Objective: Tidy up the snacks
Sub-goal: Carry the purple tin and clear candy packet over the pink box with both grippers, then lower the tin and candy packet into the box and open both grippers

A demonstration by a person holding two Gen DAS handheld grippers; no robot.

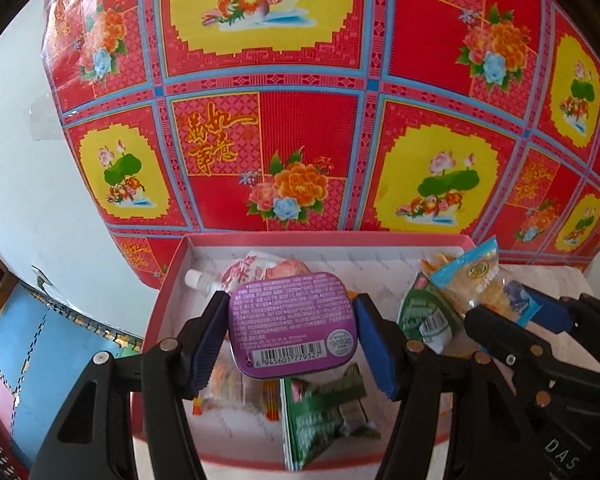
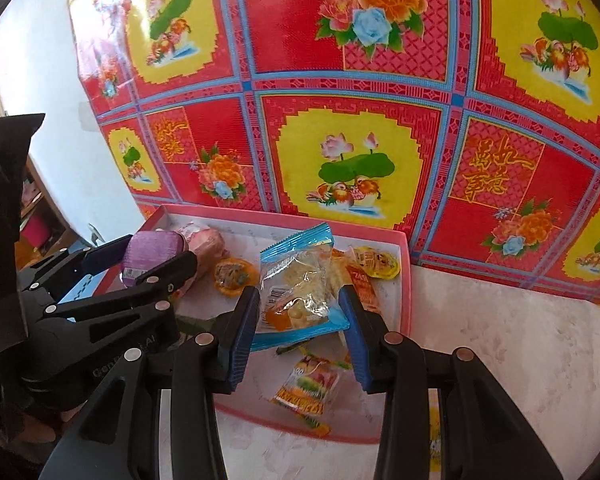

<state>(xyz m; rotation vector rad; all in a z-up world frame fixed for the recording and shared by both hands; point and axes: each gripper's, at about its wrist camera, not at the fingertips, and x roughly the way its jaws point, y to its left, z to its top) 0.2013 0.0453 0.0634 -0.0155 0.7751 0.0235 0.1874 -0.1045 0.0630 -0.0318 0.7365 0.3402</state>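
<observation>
I have my left gripper point(image 1: 290, 334) clenched on a purple tin point(image 1: 294, 322), barcode side up, held above the pink-rimmed box point(image 1: 160, 308) near its left wall. My right gripper point(image 2: 300, 320) grasps a clear, blue-edged snack packet point(image 2: 300, 292) — it hangs over the box's right half. Down in the box lie a green packet point(image 1: 324, 412), a pink pouch point(image 1: 260, 270) at the back behind the tin, and small orange packets point(image 2: 306, 390). Behind the box stands a red flowered sheet point(image 1: 300, 120).
</observation>
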